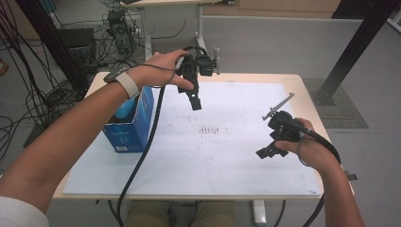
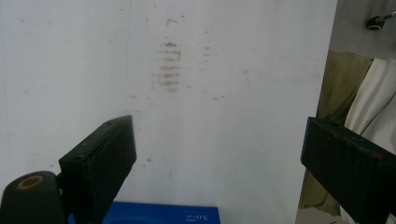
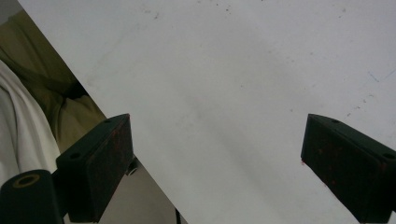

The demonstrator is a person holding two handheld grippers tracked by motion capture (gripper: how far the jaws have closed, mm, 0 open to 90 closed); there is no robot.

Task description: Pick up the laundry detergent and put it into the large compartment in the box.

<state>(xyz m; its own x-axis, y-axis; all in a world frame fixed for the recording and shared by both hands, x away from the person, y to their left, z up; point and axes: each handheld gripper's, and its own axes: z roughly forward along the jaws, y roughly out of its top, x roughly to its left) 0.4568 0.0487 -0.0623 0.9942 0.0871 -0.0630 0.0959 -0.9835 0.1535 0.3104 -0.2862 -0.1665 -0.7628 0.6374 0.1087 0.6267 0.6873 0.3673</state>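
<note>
High view: a flat white sheet [image 1: 227,156], matte and scuffed w/ a patch of grey smudge lines [image 1: 208,129] near its middle, is laid over the pale surface [image 1: 302,80]. A blue cardboard box [image 1: 135,125], rectangular w/ an open top, is stood near the sheet's left edge, and something light blue is seen inside it, too hidden to tell what.

Left gripper [image 1: 195,97] is held up in the air just right of the box, above the sheet's far part, touching nothing. In the left gripper view its fingers [image 2: 100,161] are seen as blocky black slabs w/ flat, slightly worn pads, spread wide apart w/ nothing between them; the box rim [image 2: 154,218] is caught at the bottom edge.

Right gripper [image 1: 269,150] is held low over the sheet's right side, well apart from the box. In the right gripper view its fingers [image 3: 98,163] are also spread wide, nothing gripped, w/ faint reddish specks on the pads.
</note>
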